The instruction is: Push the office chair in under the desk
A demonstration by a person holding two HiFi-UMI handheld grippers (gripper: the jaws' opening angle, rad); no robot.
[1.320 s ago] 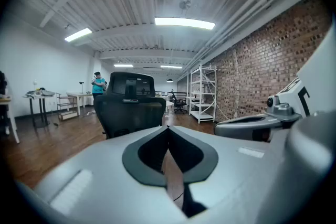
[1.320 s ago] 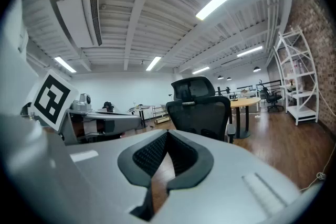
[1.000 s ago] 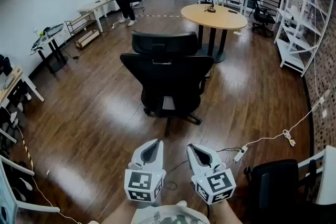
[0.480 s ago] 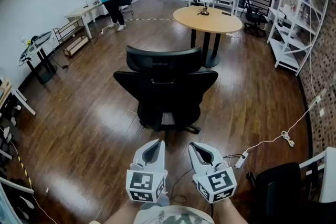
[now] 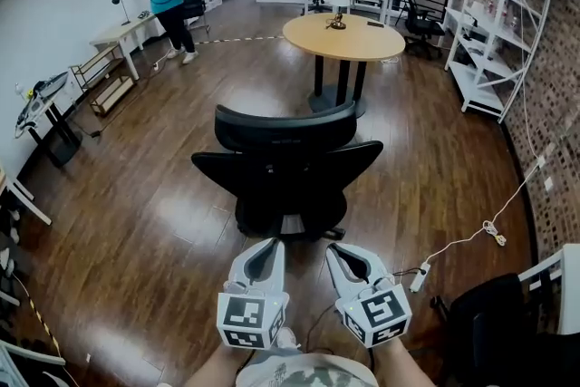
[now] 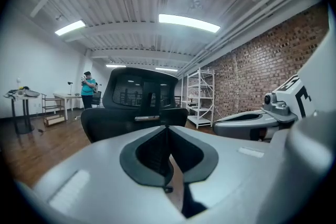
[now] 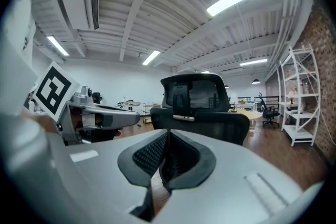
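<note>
A black office chair [image 5: 285,166] stands in the middle of the wooden floor with its back toward me; it also fills the centre of the left gripper view [image 6: 136,107] and the right gripper view [image 7: 197,107]. Beyond it is a round wooden table [image 5: 344,36] on a black pedestal. My left gripper [image 5: 265,249] and right gripper [image 5: 339,254] hang side by side just short of the chair, both shut and empty, a small gap away from its base. The jaws of each meet at the tip.
A person in a teal shirt [image 5: 166,0] stands by a white desk [image 5: 118,33] at the back left. White shelving [image 5: 494,23] lines the brick wall on the right. A white cable and power strip [image 5: 419,276] lie on the floor at right, beside another black chair [image 5: 485,322].
The view has moved forward and the chair sits closer to both grippers. The grippers keep their place side by side, still shut.
</note>
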